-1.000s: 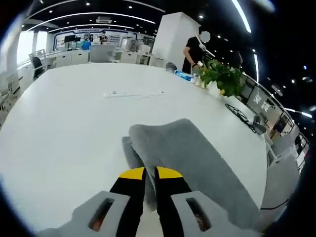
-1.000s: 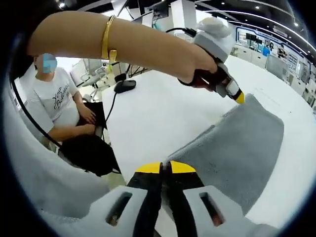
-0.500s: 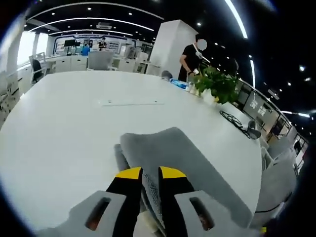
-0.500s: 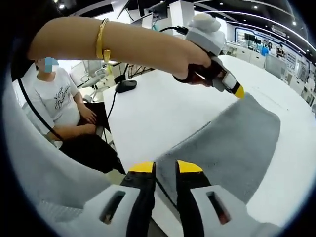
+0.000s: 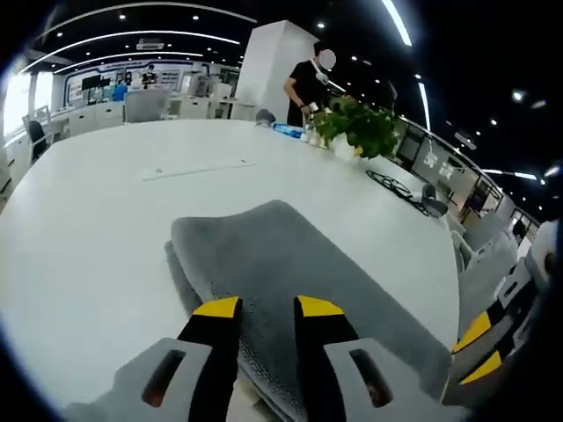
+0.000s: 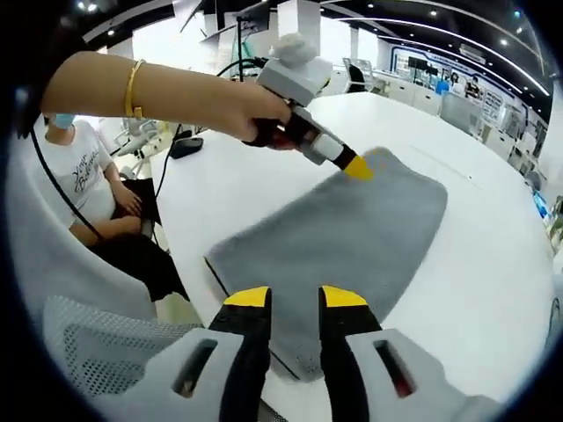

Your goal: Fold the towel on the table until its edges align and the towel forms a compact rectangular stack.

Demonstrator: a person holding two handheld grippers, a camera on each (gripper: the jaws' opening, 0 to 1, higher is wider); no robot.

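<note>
Both of your grippers have let go of the towel (image 6: 352, 229) since a second ago, and their jaws now stand apart with nothing between them. You see the gray towel lying flat on the white table (image 5: 79, 229), folded over, with a lower layer peeking out along one side.

Your left gripper (image 5: 268, 308) hangs just above the towel's near edge. Your right gripper (image 6: 296, 297) hangs above the opposite end.

In the right gripper view, your hand (image 6: 251, 110) holds the left gripper by the towel's far corner. A seated person (image 6: 84, 189) wears a white shirt with writing too small to read. In the left gripper view, a green plant (image 5: 356, 127) stands far back on the table.
</note>
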